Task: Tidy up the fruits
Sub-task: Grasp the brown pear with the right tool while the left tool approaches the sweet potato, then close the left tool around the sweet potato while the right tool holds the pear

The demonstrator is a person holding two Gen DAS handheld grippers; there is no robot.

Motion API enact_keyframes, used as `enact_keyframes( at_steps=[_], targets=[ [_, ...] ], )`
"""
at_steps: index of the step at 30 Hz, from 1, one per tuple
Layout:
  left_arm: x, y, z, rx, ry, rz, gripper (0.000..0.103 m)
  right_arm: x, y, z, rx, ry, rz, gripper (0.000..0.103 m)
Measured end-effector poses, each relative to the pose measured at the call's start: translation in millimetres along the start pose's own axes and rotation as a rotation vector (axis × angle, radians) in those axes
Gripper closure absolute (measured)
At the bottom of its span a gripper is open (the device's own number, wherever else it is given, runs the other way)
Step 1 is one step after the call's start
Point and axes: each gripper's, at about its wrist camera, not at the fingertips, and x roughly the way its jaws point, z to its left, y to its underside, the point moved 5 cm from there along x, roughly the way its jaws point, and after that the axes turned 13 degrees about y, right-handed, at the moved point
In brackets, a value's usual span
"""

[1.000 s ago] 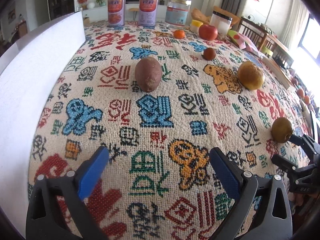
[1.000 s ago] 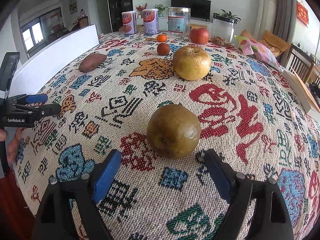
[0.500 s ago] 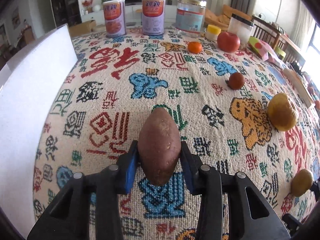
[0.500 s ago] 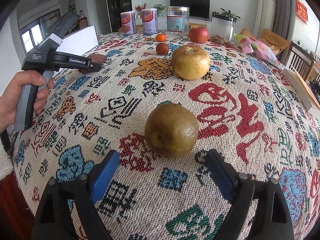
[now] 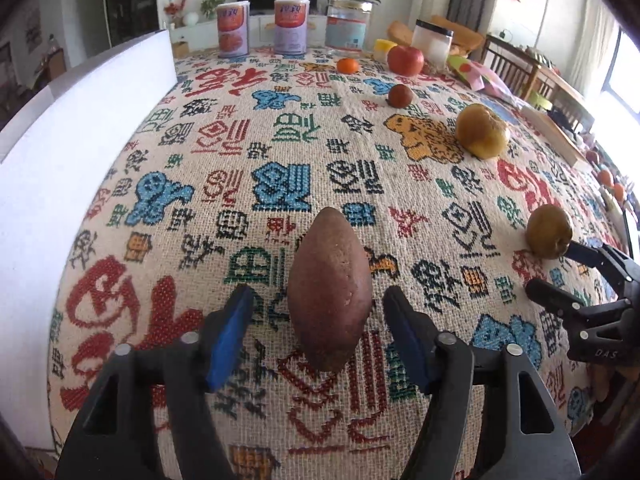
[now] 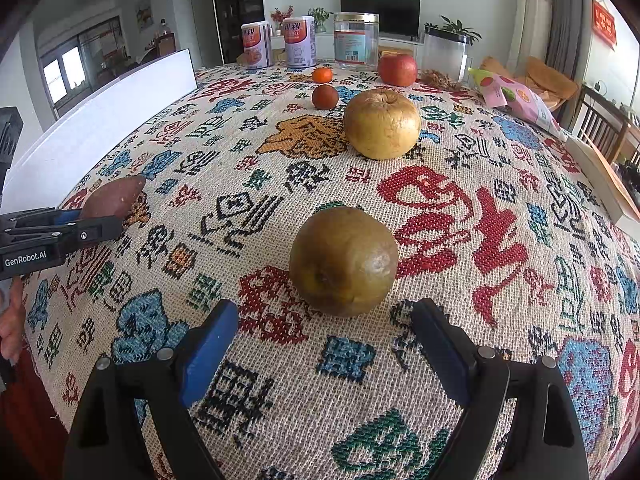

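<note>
A brown sweet potato lies on the patterned tablecloth near its front edge, between the fingers of my left gripper; the jaws stand apart from it, open. It also shows at the left of the right wrist view, beside the left gripper. My right gripper is open just short of a brown-green pear, which does not touch the fingers. A larger yellow pear, a small dark red fruit, a tangerine and a red apple lie farther back.
A white board stands along the left table edge. Two cans, a clear jar and a white-lidded jar stand at the back. A snack bag and a flat book lie at the right.
My left gripper closed on the sweet potato farther back, carried it toward the front edge, and has now opened around it. The right gripper has stayed in place by the pear.
</note>
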Motion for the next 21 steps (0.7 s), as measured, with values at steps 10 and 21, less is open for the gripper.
enact_keyframes(
  at_steps=[10,21],
  targets=[
    [9.7,1.3,12.3,0.009,-0.059,-0.009,0.004,0.3,0.0,1.2,0.0,-0.023,0.002,0.009],
    [10.3,2.2,12.8,0.003,-0.069,-0.01,0.002,0.7,0.5,3.9,-0.015,-0.028,0.007,0.006]
  ],
)
